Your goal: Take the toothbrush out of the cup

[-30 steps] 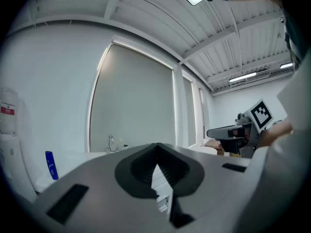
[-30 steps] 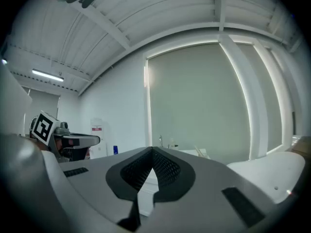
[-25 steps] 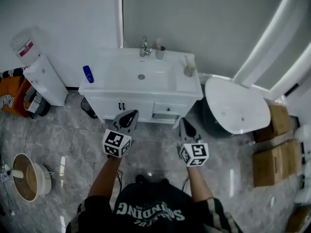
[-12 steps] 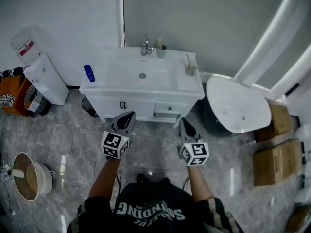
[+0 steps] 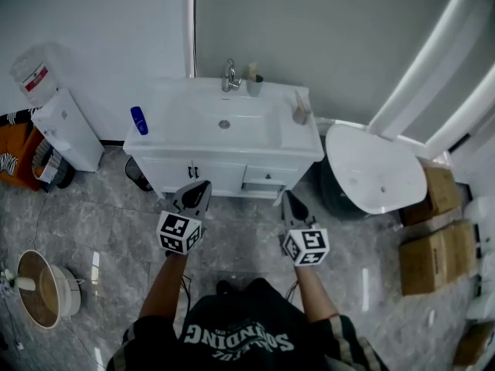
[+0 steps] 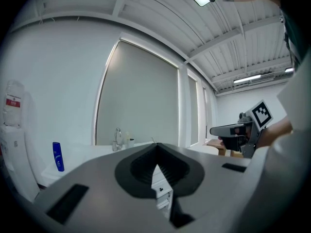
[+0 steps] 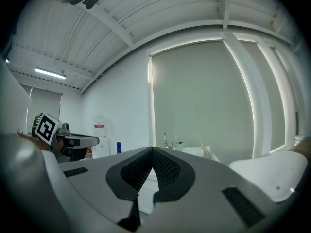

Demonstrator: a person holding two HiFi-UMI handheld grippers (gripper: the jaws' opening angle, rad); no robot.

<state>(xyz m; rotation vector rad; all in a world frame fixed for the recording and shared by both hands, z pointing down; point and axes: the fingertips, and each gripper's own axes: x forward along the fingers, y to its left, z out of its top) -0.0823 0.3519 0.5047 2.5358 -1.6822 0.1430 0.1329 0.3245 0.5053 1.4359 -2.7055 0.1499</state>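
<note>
Two grippers low in the head view, side by side over the grey tiled floor, both short of the white vanity and pointing toward it.

Left gripper: clenched, jaw tips meeting, nothing gripped. Same reading in the left gripper view, with only a narrow slit below the tips and the vanity front visible through it.

Right gripper: likewise clenched and empty; tips pressed together in the right gripper view.

Cup: upright at the back edge of the vanity top, just right of the faucet. Toothbrush: standing in the cup, head end poking above the rim, not yet taken out. Well apart from both grippers.

Elsewhere on the vanity top:
- blue bottle upright near the left edge
- small holder with a stick leaning out, right of the basin

Around the vanity: white water dispenser to its left against the wall, cardboard boxes on the floor at far right.
</note>
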